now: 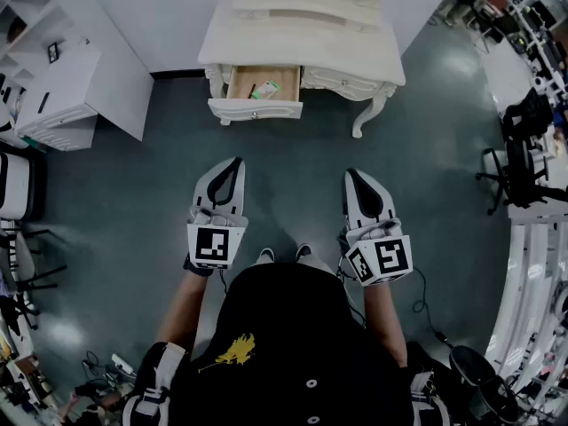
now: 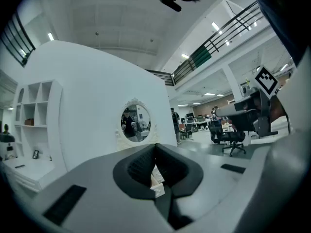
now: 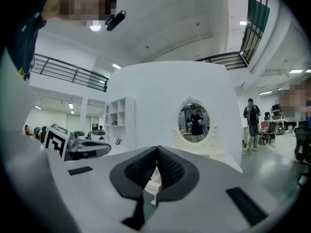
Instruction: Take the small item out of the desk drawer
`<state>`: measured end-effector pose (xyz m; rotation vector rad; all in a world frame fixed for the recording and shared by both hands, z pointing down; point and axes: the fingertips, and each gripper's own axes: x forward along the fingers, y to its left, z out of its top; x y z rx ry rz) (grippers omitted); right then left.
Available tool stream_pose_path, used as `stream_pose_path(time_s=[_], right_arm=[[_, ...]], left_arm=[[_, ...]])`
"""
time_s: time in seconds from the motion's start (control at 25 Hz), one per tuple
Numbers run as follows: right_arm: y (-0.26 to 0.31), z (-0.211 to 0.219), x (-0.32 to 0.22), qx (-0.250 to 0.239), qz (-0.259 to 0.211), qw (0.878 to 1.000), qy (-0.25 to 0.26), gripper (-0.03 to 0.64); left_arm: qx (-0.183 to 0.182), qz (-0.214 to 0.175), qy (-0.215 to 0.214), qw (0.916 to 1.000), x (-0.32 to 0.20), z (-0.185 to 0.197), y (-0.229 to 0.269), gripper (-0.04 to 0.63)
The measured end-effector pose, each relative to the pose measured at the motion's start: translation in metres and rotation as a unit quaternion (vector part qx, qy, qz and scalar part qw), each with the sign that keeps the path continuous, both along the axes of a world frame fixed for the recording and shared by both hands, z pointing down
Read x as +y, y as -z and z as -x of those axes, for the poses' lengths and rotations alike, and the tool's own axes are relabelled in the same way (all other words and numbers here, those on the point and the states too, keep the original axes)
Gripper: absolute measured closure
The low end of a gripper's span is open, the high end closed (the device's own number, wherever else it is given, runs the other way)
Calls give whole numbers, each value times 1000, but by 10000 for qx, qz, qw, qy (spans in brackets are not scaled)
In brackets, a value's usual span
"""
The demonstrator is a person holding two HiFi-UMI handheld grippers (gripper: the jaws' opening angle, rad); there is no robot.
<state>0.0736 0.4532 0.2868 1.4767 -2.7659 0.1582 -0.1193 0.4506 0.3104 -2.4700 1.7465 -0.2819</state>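
Both sets of jaws are shut and empty, and the small item sits in the open drawer well ahead, closer to the left gripper than the right gripper.

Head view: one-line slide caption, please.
Left gripper and right gripper, both shut, face a white desk whose open drawer holds a small green item.

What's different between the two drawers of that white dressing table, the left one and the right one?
The left drawer is pulled out; the right drawer is shut flush. The left drawer shows its wooden inside with a small green item in it; the right drawer shows only its front. Both have white fronts.
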Motion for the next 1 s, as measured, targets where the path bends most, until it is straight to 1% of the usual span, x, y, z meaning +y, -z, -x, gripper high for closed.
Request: stream_pose_path(time_s=[0.12,0.2,0.24,0.36,0.4,0.52,0.64,0.84,0.92,1.0], right_arm=[[4,-28,16,39,-91,9999,26,603],[5,-48,20,-61,-78,10000,4,601],[4,-57,23,-109,-77,9999,25,603],[-4,-80,31,-128,-28,9998,152,601],[-8,-87,33,-161,30,9997,183,601],[-15,-104,35,-276,143,9993,211,601],[-20,-117,35,-174,11,9996,205,601],[-28,-139,29,-133,-94,9997,175,601],[-28,-143,27,-114,-160,9997,155,598],[-27,-145,28,-81,-222,9996,183,588]], left_arm=[[191,73,161,9997,16,-26,7,583],[267,82,221,9994,22,-47,12,583],[268,7,173,9995,26,-60,18,583],[221,-484,-10,9986,35,-98,37,583],[216,-530,-7,9984,37,-106,38,583],[290,-445,67,9986,42,-120,34,583],[243,-452,113,9986,45,-134,28,583],[139,-562,40,9983,44,-154,24,582],[203,-555,91,9982,45,-155,23,579],[269,-497,113,9983,48,-155,18,555]])
